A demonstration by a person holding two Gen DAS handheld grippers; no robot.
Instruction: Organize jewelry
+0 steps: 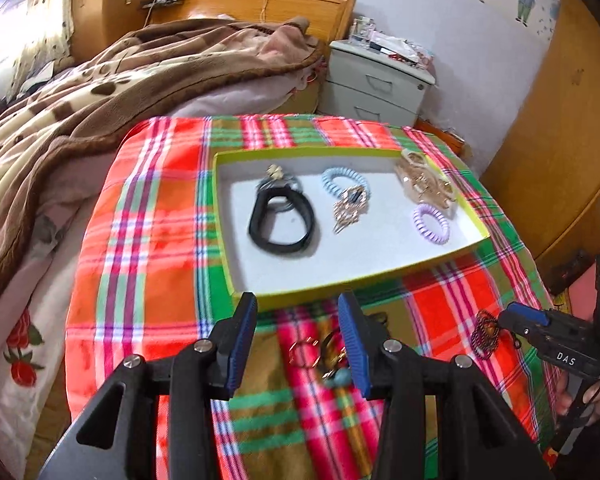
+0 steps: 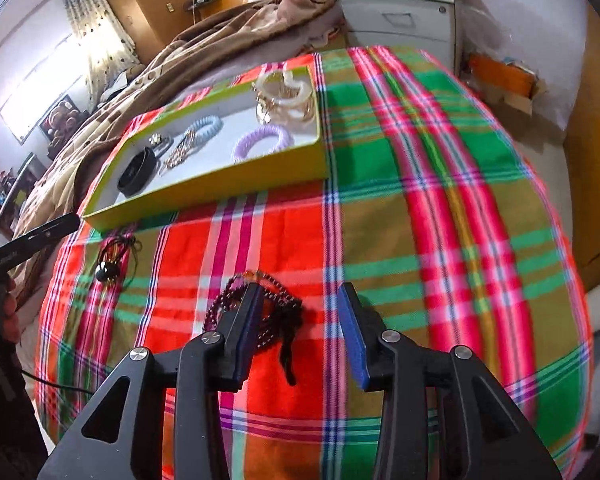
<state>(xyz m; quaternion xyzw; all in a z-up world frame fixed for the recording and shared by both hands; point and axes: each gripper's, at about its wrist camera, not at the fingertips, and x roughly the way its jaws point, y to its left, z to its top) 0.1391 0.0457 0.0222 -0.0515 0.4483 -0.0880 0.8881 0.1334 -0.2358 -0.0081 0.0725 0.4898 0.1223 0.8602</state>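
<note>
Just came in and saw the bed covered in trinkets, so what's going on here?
A person with a handheld gripper in each hand is sorting jewelry into a shallow yellow-green tray on a plaid cloth. A black wristband, blue and lilac coil hair ties and gold pieces already lie inside. Both grippers are open: the left gripper hovers over a ringed trinket cluster, the right gripper beside a dark purple bead necklace, both outside the tray.

Yellow-rimmed tray (image 1: 342, 293) holding black band (image 1: 281, 222), coil ties, gold pieces; dark beaded necklace (image 2: 278, 312) loose on plaid cloth
</note>
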